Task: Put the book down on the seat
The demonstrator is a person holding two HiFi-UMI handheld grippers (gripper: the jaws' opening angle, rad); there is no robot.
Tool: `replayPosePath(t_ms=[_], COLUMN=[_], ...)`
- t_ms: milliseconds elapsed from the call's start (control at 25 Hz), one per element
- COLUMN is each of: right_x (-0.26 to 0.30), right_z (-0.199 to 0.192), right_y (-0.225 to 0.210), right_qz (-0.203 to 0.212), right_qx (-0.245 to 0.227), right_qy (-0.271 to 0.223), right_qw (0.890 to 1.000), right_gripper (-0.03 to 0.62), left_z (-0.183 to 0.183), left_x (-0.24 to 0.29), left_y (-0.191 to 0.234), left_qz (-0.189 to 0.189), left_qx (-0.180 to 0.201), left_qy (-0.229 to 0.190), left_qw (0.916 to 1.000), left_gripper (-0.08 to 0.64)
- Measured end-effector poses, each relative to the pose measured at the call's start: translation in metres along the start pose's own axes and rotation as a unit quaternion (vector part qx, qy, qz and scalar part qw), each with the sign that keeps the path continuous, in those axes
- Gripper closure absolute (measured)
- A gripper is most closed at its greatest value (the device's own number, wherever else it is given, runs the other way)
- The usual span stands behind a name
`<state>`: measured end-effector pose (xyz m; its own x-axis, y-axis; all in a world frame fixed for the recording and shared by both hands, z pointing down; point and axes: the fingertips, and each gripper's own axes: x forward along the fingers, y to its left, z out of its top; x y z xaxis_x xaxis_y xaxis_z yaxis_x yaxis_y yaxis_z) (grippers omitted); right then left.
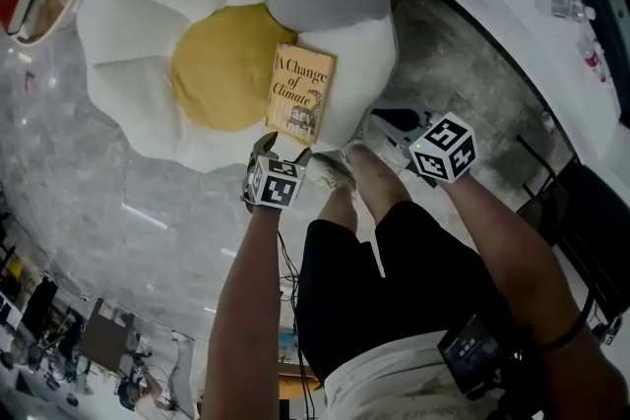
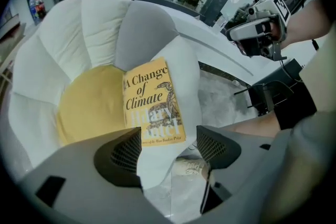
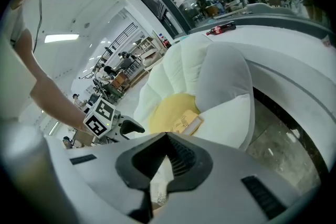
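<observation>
Left gripper [image 1: 283, 149] hovers near yellow, black-titled book [image 1: 301, 95].

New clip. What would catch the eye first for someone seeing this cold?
A big daisy-shaped seat fills the head view's upper left: white petals, one grey, and a yellow centre. A yellow book titled A Change of Climate lies on it, straddling the centre's right edge and a white petal. Just below it the left gripper hangs open and empty, with the right gripper shut nearby.

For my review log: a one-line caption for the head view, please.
Book lies on the flower-shaped seat; open, empty left gripper hovers just beside it.
</observation>
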<state>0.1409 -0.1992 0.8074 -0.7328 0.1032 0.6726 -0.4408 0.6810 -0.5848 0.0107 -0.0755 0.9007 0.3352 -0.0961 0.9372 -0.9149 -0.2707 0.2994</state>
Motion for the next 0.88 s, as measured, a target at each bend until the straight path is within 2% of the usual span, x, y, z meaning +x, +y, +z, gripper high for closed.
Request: replayPosePath(t_ms=[200, 400, 560, 720, 880], right_x=[-0.012, -0.027, -0.042, -0.055, -0.069], right_z=[-0.004, -0.007, 0.003, 0.01, 0.027], right_y=[0.026, 0.048, 0.069, 0.097, 0.122], right_qz=[-0.003, -0.003, -0.009, -0.01, -0.019], right_qx=[-0.012, -0.029, -0.046, -0.072, -0.114], right_qy=[0.002, 0.016, 0.015, 0.023, 0.008], right_qw=[1.0, 0.999, 0.999, 0.997, 0.993], right_gripper=[0.58, 0.58, 0.58, 0.58, 0.58], left_z=[-0.025, -0.051, -0.064, -0.086, -0.091], left_x=[-0.037, -0.071, -0.101, -0.135, -0.176], left_y=[-0.005, -0.028, -0.039, -0.047, -0.049], left_qz=[0.026, 0.017, 0.012, 0.016, 0.031], left_qx=[-0.021, -0.065, -0.074, -0.101, -0.106], left_qy=[-0.021, -0.035, -0.048, -0.058, -0.094], left_qw=[0.9992, 0.9971, 0.996, 0.9931, 0.9895], left_gripper=[0.362, 0.38, 0.433, 0.477, 0.504])
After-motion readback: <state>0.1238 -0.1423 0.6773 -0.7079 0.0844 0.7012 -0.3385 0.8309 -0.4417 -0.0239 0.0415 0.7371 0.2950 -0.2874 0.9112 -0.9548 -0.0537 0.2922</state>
